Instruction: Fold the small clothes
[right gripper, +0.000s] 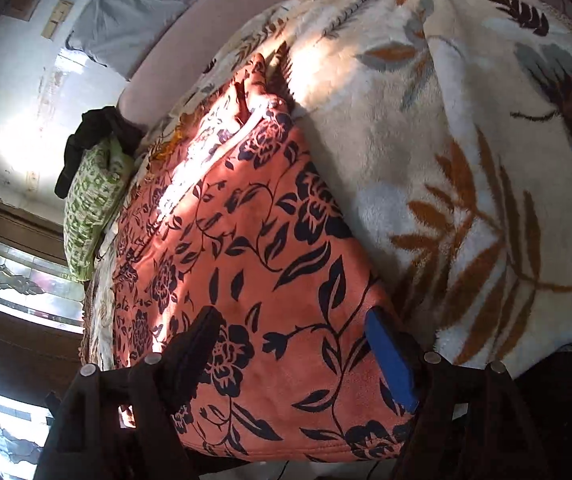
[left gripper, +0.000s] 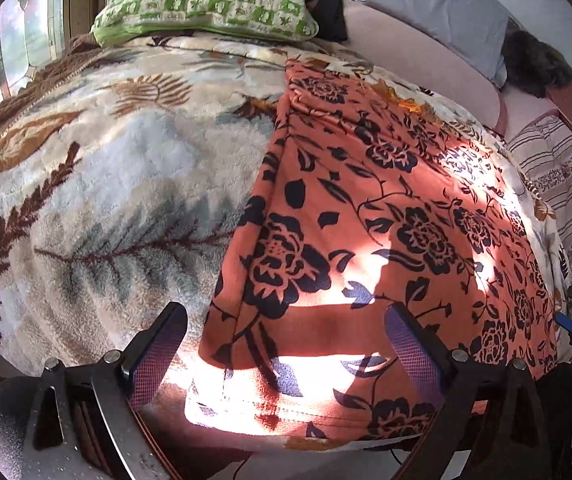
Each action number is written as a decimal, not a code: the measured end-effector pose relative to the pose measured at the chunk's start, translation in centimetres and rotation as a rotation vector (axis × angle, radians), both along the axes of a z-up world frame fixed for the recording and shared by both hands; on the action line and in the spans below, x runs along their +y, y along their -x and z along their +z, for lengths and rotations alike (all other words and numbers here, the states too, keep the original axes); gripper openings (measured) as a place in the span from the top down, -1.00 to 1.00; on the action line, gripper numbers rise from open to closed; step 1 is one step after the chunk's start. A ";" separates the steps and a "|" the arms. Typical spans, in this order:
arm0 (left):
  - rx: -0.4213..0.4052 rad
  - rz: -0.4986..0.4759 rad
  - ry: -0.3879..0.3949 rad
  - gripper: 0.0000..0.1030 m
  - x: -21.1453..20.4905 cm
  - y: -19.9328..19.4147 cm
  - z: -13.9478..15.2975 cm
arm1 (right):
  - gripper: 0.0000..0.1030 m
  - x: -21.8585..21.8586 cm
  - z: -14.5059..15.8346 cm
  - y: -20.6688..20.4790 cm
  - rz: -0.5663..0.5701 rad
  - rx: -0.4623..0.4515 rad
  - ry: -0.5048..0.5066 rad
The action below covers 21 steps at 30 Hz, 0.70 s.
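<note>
The left gripper (left gripper: 286, 344) and right gripper (right gripper: 305, 348) are both hovering, jaws apart, over the orange floral garment (left gripper: 365, 208) lying on the fleece blanket (left gripper: 126, 184). Sun glare is washing out the garment's near hem.

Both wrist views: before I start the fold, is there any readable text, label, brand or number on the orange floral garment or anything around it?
None: no words, numbers or brand marks can be read in either view.
Orange garment with dark floral print: pattern only, no tag or label showing.
Cream fleece blanket with leaf pattern: print only.
Green-and-white checked pillow: small motifs, not letters.
</note>
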<state>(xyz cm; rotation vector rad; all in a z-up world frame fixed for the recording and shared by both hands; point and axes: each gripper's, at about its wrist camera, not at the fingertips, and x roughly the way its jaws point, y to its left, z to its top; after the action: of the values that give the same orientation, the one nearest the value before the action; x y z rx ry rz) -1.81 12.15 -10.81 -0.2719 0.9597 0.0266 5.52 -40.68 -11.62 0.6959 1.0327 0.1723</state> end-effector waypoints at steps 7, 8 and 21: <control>0.049 0.018 -0.004 -0.93 0.4 -0.3 -2.2 | -0.63 1.1 -0.5 -0.5 0.089 -0.004 -0.061; 0.040 0.013 -0.005 -0.93 0.3 -0.2 -1.9 | -0.59 1.0 -2.3 -0.7 0.050 0.116 -0.023; -0.073 -0.009 -0.035 -0.93 -1.3 -1.8 -0.5 | -0.63 2.8 -1.8 1.8 -0.025 0.025 -0.028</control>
<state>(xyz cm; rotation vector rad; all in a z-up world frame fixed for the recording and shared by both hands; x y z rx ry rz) -0.04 10.82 -11.33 -0.2348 0.8870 0.0253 3.71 -37.86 -13.45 0.7373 1.0472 0.1568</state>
